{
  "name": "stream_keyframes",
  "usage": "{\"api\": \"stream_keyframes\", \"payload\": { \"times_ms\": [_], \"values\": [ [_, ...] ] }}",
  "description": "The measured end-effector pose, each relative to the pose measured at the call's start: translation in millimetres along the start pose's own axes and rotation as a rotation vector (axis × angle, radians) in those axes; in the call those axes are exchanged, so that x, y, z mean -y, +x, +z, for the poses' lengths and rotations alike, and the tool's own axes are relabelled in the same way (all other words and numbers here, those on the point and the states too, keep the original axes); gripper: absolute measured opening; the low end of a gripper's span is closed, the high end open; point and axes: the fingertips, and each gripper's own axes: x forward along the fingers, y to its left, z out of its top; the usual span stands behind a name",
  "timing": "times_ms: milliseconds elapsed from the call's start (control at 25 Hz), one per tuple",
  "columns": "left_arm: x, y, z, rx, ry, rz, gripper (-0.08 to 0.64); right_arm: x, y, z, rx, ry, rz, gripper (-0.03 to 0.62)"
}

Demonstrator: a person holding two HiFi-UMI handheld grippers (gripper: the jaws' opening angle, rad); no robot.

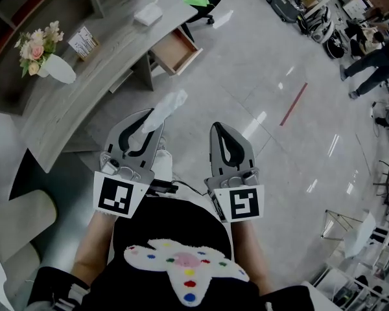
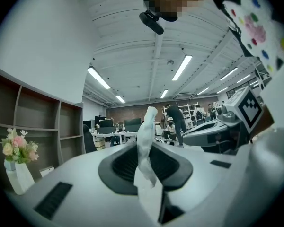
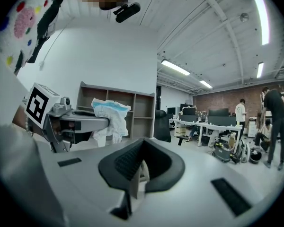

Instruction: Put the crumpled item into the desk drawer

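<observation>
Looking down through the head view, the left gripper (image 1: 144, 127) sits in the lower middle of the frame. Its fingers are pinched on the crumpled item (image 1: 167, 107), a pale wad of tissue-like paper that juts past the tips toward the upper left. The pinch looks made near the wad's lower end, probably so the loose bulk leads the way into an opening. The right gripper (image 1: 222, 135) rides just beside it with nothing in its fingers, apparently kept free for the drawer. The drawer (image 1: 177, 52) stands pulled out from the bench (image 1: 84, 83) near the top centre, well apart from both grippers, with bare floor (image 1: 259, 76) between. A vase of flowers (image 1: 42, 57) stands on the bench at upper left.

From the left gripper view, the fingers are partly closed and press on the crumpled item from both sides. The paper rises as a tall twisted strip through the middle of the frame, so the hold looks firm enough for carrying.

From the right gripper view, the fingers are drawn together and hold nothing. The wad shows at the upper left of this frame, hanging from the left gripper's tips. Judging by the gap to the drawer, the carry across is unfinished and the placing has not begun.
</observation>
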Motion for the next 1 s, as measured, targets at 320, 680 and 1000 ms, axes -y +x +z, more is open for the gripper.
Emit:
{"api": "stream_keyframes", "payload": {
  "times_ms": [320, 680, 1000],
  "values": [
    [-39, 46, 3, -0.002, -0.01, -0.011, 0.071, 18, 55, 13, 0.005, 0.017, 0.008, 0.005],
    [-96, 95, 3, -0.006, -0.009, -0.013, 0.071, 34, 126, 27, -0.001, 0.015, 0.009, 0.005],
    [-139, 129, -1, -0.012, -0.015, -0.034, 0.071, 44, 181, 36, 0.0, 0.019, -0.009, 0.005]
  ]
}}
